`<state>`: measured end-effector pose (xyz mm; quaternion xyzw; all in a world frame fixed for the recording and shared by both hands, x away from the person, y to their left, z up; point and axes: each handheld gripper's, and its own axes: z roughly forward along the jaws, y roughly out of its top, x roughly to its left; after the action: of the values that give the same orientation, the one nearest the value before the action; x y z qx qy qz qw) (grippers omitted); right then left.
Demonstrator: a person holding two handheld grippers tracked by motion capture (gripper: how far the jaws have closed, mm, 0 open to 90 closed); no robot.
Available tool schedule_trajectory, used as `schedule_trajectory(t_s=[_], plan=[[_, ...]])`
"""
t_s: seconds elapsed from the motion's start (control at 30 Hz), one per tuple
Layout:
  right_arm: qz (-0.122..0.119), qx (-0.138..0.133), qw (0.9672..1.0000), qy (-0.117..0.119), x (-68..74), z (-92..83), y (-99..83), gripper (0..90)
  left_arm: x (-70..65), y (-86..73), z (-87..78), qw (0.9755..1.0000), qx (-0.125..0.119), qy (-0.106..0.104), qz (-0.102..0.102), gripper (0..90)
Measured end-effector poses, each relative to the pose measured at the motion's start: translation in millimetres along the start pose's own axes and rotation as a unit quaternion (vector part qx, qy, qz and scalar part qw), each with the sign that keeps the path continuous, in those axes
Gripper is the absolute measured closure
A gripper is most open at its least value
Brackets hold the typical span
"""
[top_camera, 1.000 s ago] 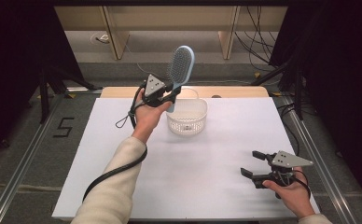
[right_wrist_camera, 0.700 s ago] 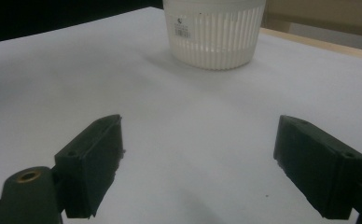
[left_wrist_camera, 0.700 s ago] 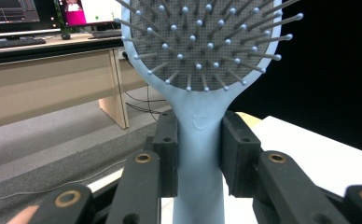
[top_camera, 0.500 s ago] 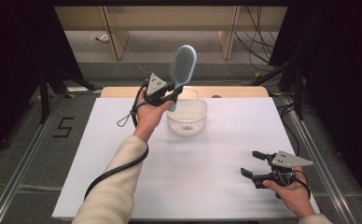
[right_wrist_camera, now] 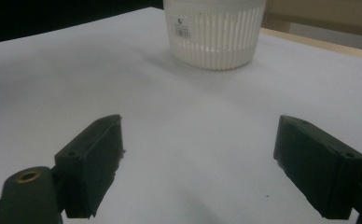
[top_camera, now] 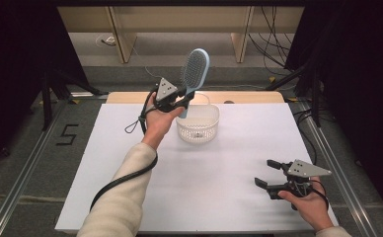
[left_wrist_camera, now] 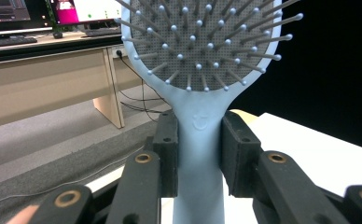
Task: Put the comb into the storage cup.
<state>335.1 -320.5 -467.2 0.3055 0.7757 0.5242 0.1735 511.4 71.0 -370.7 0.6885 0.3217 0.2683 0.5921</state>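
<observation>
Left tongs (top_camera: pixel 183 100) clamp the handle of a light-blue plastic paddle hairbrush (top_camera: pixel 195 70) above the white ribbed plastic basket (top_camera: pixel 198 128) at frame centre; right tongs (top_camera: pixel 269 174) gape wide, empty, lower right.

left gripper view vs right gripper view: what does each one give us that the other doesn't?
Left gripper view: the blue hairbrush clamped by its handle between the left gripper pads, bristles facing the camera, desks behind. Right gripper view: the right gripper open with nothing between its jaws, and the white basket ahead. Both: the white table.
</observation>
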Motion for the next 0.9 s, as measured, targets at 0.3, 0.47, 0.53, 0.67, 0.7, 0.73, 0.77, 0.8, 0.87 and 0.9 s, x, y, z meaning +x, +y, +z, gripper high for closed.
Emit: schedule_trajectory(t_s=[0.3,0.47,0.53,0.67,0.7,0.73,0.77,0.8,0.87,0.9], plan=[[0.001,0.0,1.0,0.001,0.2,0.0,0.0,16.5,1.6,-2.5,2.4,1.0,0.0,-0.004,0.007,69.7],[0.0,0.0,1.0,0.001,0.1,0.0,0.0,16.5,2.6,-6.0,4.0,0.9999,0.002,-0.007,0.008,69.7],[0.001,0.0,1.0,0.001,0.1,0.0,0.0,16.5,2.9,-7.0,4.6,0.9999,0.003,-0.007,0.01,69.7],[0.001,0.001,1.0,0.002,0.3,0.0,0.0,16.5,3.7,-7.6,5.7,0.9999,0.003,-0.01,0.012,69.7],[0.001,0.001,1.0,0.002,0.3,0.0,-0.1,16.5,3.8,-7.7,5.9,0.9999,0.002,-0.01,0.013,69.7],[0.001,0.001,1.0,0.002,0.3,0.0,-0.1,16.5,4.0,-8.0,6.2,0.9999,0.002,-0.011,0.013,69.7],[0.001,0.001,1.0,0.002,0.3,-0.1,0.0,16.5,4.0,-8.2,6.5,0.9998,0.003,-0.011,0.013,69.7],[0.0,0.0,1.0,0.002,0.1,0.0,0.0,16.5,4.1,-8.7,7.0,0.9998,0.004,-0.01,0.015,69.7],[0.001,0.001,1.0,0.002,0.3,-0.1,0.0,16.5,4.5,-9.3,7.6,0.9998,0.005,-0.012,0.015,69.7],[0.001,0.001,1.0,0.002,0.3,0.0,0.0,16.5,4.7,-9.7,7.9,0.9998,0.006,-0.011,0.015,69.7]])
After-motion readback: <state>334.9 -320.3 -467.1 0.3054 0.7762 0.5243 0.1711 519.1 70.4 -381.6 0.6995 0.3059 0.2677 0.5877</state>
